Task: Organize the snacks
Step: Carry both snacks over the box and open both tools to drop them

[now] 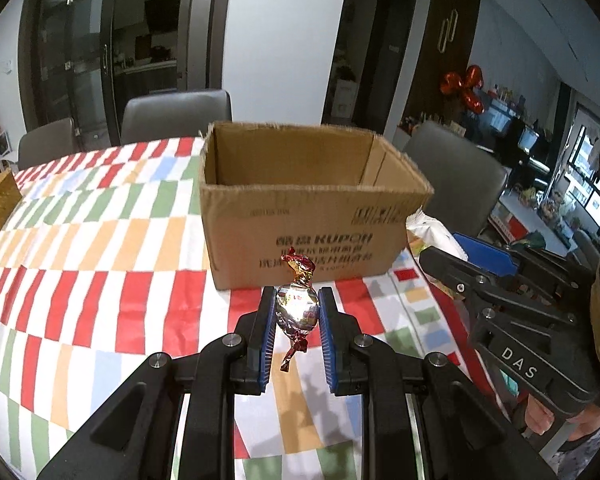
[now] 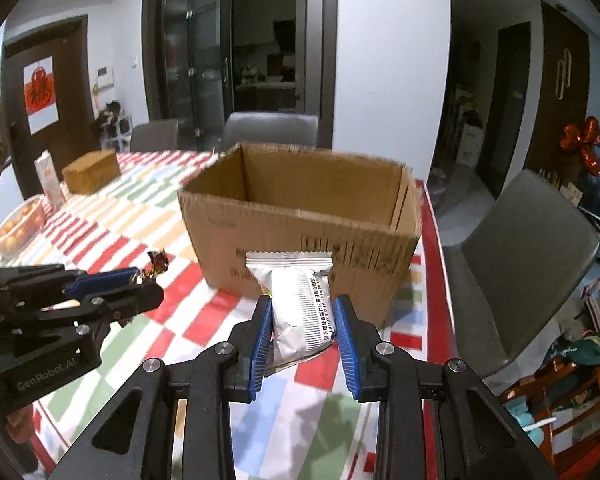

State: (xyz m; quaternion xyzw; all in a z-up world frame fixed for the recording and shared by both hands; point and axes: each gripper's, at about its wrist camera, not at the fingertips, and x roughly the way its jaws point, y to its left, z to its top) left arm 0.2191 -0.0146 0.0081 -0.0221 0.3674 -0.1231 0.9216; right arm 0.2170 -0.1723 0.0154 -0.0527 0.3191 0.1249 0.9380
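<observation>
My left gripper (image 1: 297,309) is shut on a foil-wrapped candy (image 1: 297,308) with red twisted ends, held above the checked tablecloth. Just beyond it stands an open cardboard box (image 1: 300,216), its inside hidden from this angle. My right gripper (image 2: 302,322) is shut on a silver snack packet (image 2: 300,304), held upright in front of the same cardboard box (image 2: 300,232). In the right wrist view the left gripper (image 2: 140,280) appears at the left with the candy (image 2: 156,266). In the left wrist view the right gripper (image 1: 472,258) shows at the right with the packet (image 1: 432,232).
The table carries a checked cloth (image 1: 100,260). A small brown box (image 2: 92,176), a carton (image 2: 49,184) and a bowl of snacks (image 2: 18,228) sit at the far left. Grey chairs (image 2: 520,280) stand around the table; the table's right edge (image 2: 430,240) is close to the box.
</observation>
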